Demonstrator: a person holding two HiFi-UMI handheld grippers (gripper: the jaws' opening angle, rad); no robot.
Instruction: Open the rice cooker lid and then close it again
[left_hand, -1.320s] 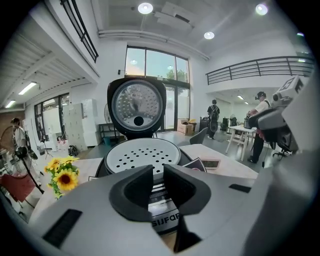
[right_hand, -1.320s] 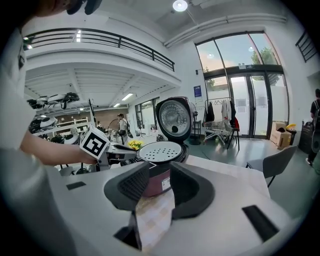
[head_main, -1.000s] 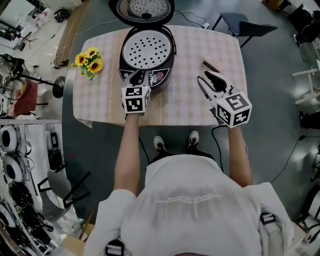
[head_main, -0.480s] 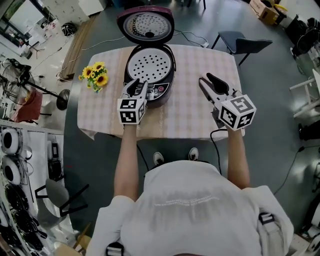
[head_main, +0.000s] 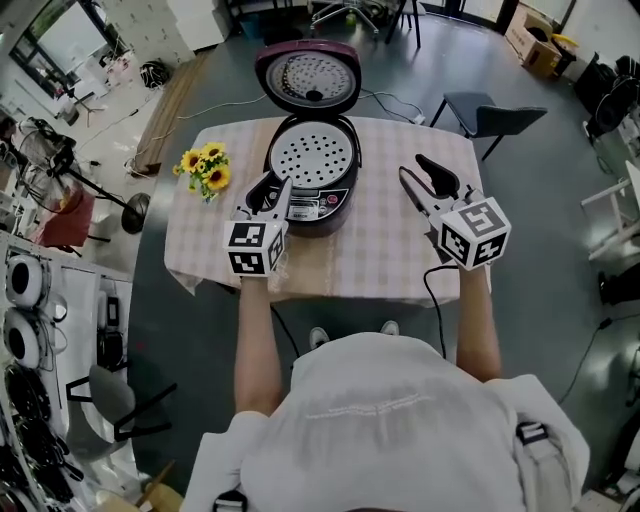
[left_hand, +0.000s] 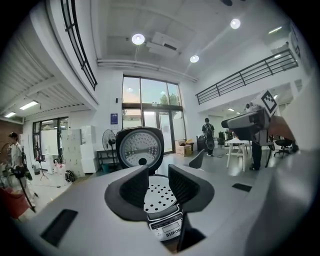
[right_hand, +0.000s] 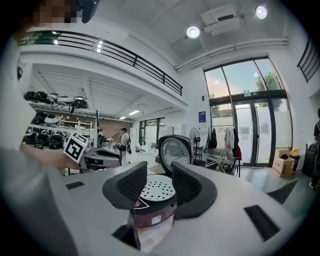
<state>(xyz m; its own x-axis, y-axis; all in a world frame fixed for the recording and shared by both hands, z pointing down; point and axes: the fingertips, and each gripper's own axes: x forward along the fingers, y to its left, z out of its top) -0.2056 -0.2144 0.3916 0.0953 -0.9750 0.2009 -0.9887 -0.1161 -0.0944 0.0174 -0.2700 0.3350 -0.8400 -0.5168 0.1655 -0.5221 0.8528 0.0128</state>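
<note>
head view: the rice cooker (head_main: 311, 172) stands at the far middle of a table (head_main: 385, 255) with a pale checked cloth. its lid (head_main: 307, 77) is swung fully up and back, so the round silver inner face looks toward the person. inside the dark purple body lies a white perforated plate (head_main: 311, 152), and the control panel (head_main: 320, 206) faces the near edge. a small bunch of sunflowers (head_main: 207, 168) lies on the cloth to the left of the cooker, apart from it. a dark chair (head_main: 492, 108) stands on the floor beyond the table's far right corner.

the left gripper (head_main: 272, 190) is held over the near left front of the cooker. from above, its tips overlap the cooker's rim, but it seems to hang above the rim rather than touch it, and the angle does not settle that. in the left gripper view its jaws stand partly apart, having just been opening, with nothing clamped between them. the cooker's panel and plate show through the gap, farther off.

the right gripper (head_main: 418, 170) is held over the cloth to the right of the cooker, clear of it. in the right gripper view its jaws are spread wide, having just been opening further, and grip nothing. the open cooker shows beyond the gap.
</note>
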